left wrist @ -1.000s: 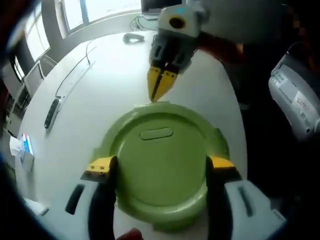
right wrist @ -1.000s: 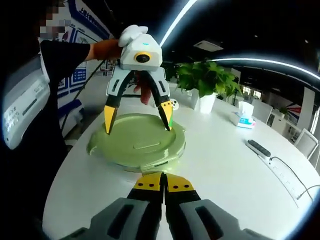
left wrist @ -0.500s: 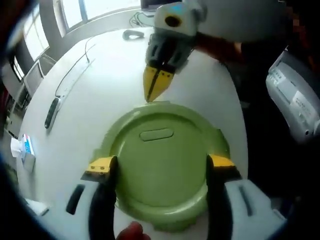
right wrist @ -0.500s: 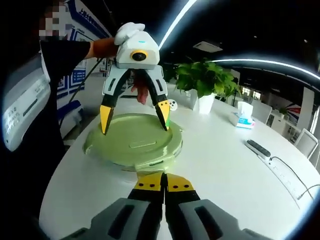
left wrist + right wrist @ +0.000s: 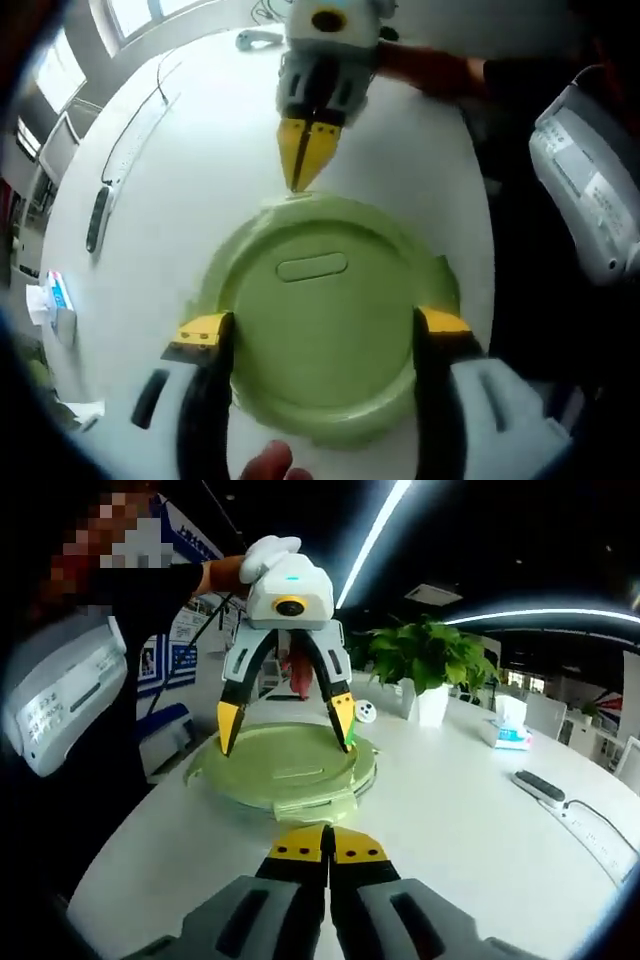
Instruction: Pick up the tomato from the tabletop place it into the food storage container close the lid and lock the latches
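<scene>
A round green food storage container (image 5: 325, 330) stands on the white table with its lid on, so its inside is hidden. My left gripper (image 5: 322, 328) is open, with its yellow-tipped jaws spread across the lid, one at each side rim. In the right gripper view the left gripper (image 5: 287, 720) stands over the container (image 5: 290, 770), held by a gloved hand. My right gripper (image 5: 325, 848) is shut on nothing. Its tip (image 5: 303, 165) points at the latch tab (image 5: 300, 198) on the lid's far rim, touching it or just short of it.
The person's dark sleeve and a grey-white device (image 5: 590, 190) crowd the table's right edge. A remote (image 5: 97, 215), a cable and a tissue pack (image 5: 55, 300) lie to the left. A potted plant (image 5: 425, 665), a tissue box (image 5: 510, 720) and a power strip (image 5: 540, 785) stand beyond the container.
Both views have shifted a little with the hands. The right gripper has slid slightly sideways along the lid's far rim, still shut. The left gripper stays spread over the lid.
</scene>
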Action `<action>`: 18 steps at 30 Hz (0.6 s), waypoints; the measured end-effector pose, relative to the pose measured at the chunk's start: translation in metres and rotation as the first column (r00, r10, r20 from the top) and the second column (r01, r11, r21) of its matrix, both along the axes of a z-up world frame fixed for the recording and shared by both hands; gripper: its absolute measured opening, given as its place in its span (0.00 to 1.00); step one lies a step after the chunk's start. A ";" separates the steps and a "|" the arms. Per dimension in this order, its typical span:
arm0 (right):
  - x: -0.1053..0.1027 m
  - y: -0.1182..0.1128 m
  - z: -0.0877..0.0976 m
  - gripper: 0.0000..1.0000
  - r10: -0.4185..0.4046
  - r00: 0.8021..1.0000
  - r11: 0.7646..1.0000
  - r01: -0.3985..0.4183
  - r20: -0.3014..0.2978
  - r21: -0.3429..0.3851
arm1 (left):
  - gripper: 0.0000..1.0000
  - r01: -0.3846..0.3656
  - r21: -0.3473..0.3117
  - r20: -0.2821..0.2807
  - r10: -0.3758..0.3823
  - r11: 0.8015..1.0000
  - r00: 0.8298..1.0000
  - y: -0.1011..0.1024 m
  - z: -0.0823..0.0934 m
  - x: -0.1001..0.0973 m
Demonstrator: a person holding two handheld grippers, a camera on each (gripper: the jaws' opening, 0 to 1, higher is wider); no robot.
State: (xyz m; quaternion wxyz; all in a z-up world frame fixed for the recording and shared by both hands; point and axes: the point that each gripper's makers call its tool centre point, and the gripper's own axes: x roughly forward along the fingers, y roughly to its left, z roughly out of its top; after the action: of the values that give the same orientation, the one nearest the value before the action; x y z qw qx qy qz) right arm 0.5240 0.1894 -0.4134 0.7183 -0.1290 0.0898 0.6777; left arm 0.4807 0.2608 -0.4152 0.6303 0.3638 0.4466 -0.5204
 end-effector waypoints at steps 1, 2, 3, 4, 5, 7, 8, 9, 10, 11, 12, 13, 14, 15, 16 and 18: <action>-0.001 0.000 0.000 0.00 0.003 1.000 1.000 -0.003 0.007 0.001 | 0.71 0.008 0.017 -0.002 -0.008 1.000 1.000 0.000 0.000 0.000; -0.001 0.000 0.000 0.00 0.006 1.000 1.000 -0.006 0.010 0.000 | 0.71 0.005 0.026 -0.005 -0.005 1.000 1.000 0.000 0.000 0.001; -0.001 0.000 0.000 0.00 0.012 1.000 1.000 -0.012 0.014 -0.005 | 0.72 0.004 0.043 -0.010 -0.003 0.999 1.000 0.000 -0.001 0.000; -0.001 0.001 0.000 0.00 0.020 1.000 1.000 -0.019 0.016 -0.008 | 0.72 0.000 0.053 -0.012 0.000 0.999 1.000 -0.001 -0.001 0.001; 0.000 0.001 0.000 0.00 0.025 1.000 1.000 -0.025 0.016 -0.007 | 0.72 0.005 0.060 -0.013 -0.004 0.998 1.000 0.000 -0.001 0.000; 0.000 0.000 -0.001 0.00 0.032 0.999 0.999 -0.032 0.007 0.008 | 0.72 0.003 0.075 -0.019 -0.001 0.997 1.000 -0.001 -0.001 0.000; 0.000 0.000 -0.001 0.00 0.036 0.999 0.999 -0.036 -0.010 0.018 | 0.72 0.004 0.083 -0.021 -0.003 0.997 1.000 -0.001 -0.001 0.001; 0.000 0.000 -0.001 0.00 0.039 0.999 0.999 -0.039 -0.012 0.027 | 0.72 0.002 0.087 -0.023 0.000 0.996 1.000 -0.001 -0.001 0.001; 0.001 0.000 -0.001 0.00 0.042 0.999 0.998 -0.042 -0.020 0.036 | 0.72 0.007 0.089 -0.023 -0.005 0.996 1.000 0.000 -0.001 0.000; 0.000 0.000 -0.001 0.00 0.044 0.999 0.998 -0.043 -0.023 0.045 | 0.72 0.003 0.087 -0.024 0.000 0.996 1.000 0.000 -0.001 0.000; 0.001 0.000 -0.001 0.00 0.045 0.999 0.998 -0.043 -0.028 0.051 | 0.72 -0.011 0.077 -0.024 0.012 0.997 1.000 0.000 -0.001 0.000; -0.004 0.003 0.002 0.00 0.077 0.997 0.995 -0.077 0.004 0.071 | 0.71 -0.004 0.076 -0.022 0.006 0.997 1.000 0.000 -0.001 -0.001; -0.001 0.001 0.000 0.00 0.056 0.998 0.997 -0.055 -0.016 0.058 | 0.71 -0.006 0.078 -0.024 0.008 0.997 1.000 0.000 -0.001 -0.001; 0.000 0.001 0.001 0.00 0.056 0.998 0.997 -0.056 -0.005 0.055 | 0.71 0.004 0.084 -0.023 -0.002 0.996 1.000 0.000 -0.002 -0.001; 0.002 0.001 0.001 0.00 0.058 0.998 0.997 -0.058 -0.004 0.057 | 0.71 0.000 0.084 -0.024 0.002 0.996 1.000 0.000 -0.001 0.000; 0.004 0.001 0.000 0.00 0.059 0.998 0.996 -0.058 -0.025 0.072 | 0.71 0.001 0.081 -0.024 0.001 0.997 1.000 0.000 -0.001 0.000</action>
State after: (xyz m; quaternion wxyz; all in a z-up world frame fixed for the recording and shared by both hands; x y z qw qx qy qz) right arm 0.5279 0.1902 -0.4130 0.7010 -0.0967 0.0715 0.7029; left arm 0.4804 0.2609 -0.4166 0.6097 0.3830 0.4748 -0.5061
